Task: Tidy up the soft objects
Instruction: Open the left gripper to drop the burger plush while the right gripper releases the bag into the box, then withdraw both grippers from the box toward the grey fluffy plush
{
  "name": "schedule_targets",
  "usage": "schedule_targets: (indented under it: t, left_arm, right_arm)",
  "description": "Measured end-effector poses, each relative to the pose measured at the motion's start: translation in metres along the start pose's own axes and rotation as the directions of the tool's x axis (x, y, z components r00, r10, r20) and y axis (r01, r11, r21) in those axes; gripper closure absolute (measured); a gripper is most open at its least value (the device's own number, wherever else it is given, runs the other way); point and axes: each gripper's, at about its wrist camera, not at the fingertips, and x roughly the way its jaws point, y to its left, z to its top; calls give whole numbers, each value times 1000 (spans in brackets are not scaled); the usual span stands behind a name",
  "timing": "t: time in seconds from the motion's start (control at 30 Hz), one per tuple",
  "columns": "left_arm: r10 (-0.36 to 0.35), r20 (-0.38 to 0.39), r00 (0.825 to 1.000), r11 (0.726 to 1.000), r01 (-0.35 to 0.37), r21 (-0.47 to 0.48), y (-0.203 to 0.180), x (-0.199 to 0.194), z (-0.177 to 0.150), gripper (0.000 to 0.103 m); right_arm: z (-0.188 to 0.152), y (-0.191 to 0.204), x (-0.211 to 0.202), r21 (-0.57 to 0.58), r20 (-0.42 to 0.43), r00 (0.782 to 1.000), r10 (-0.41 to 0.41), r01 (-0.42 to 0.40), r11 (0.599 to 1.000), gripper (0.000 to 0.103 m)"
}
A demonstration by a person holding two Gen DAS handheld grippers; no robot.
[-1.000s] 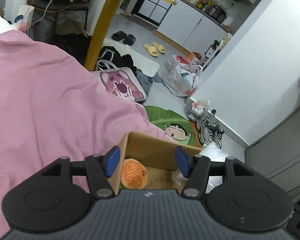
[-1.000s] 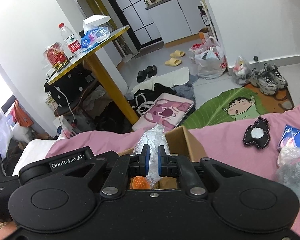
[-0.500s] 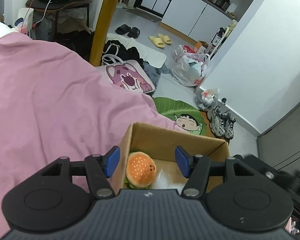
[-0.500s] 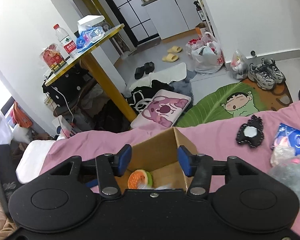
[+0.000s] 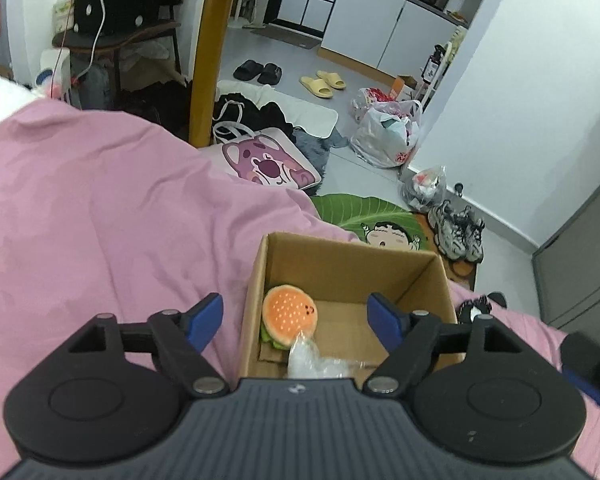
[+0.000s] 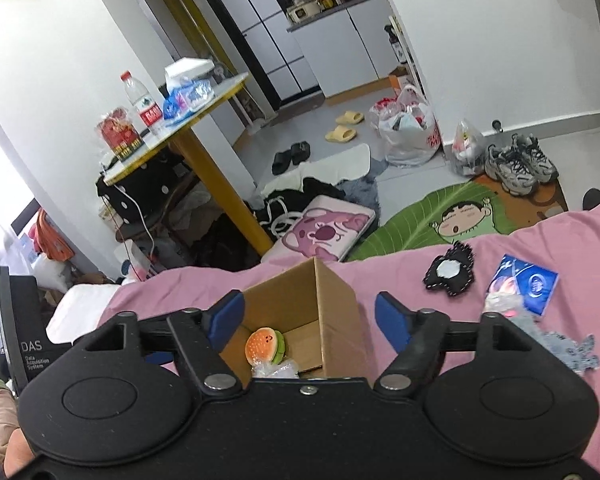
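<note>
An open cardboard box stands on the pink bedspread. Inside lie a burger plush and a clear plastic-wrapped item. My left gripper is open and empty, above the box's near side. My right gripper is open and empty, above the box. On the bedspread to the right lie a black fuzzy patch, a blue packet and a grey fluffy piece.
Beyond the bed edge the floor holds a pink bear cushion, a green cartoon rug, sneakers, plastic bags and slippers. A yellow-legged table with bottles stands at the left.
My right gripper opened and let the plastic-wrapped item drop into the box, then drew back. The left gripper pulled back, showing more of the box.
</note>
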Motion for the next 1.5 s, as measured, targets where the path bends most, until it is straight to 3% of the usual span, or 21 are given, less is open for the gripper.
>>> schedule_targets:
  t: [0.5, 0.87, 0.93, 1.5]
  left_arm:
    - [10, 65, 998, 992, -19, 127, -51, -67, -16, 13]
    - [27, 119, 993, 979, -50, 199, -90, -100, -39, 6]
    - [23, 128, 991, 977, -50, 208, -97, -105, -44, 0]
    - [-36, 216, 976, 972, -16, 234, -149, -124, -83, 0]
  right_arm:
    - [7, -29, -63, -12, 100, 995, -7, 9, 1000, 0]
    - [2, -67, -99, -4, 133, 991, 19, -19, 1000, 0]
    - [2, -75, -105, -13, 137, 991, 8, -6, 1000, 0]
    - [-4, -136, -138, -9, 136, 990, -35, 37, 999, 0]
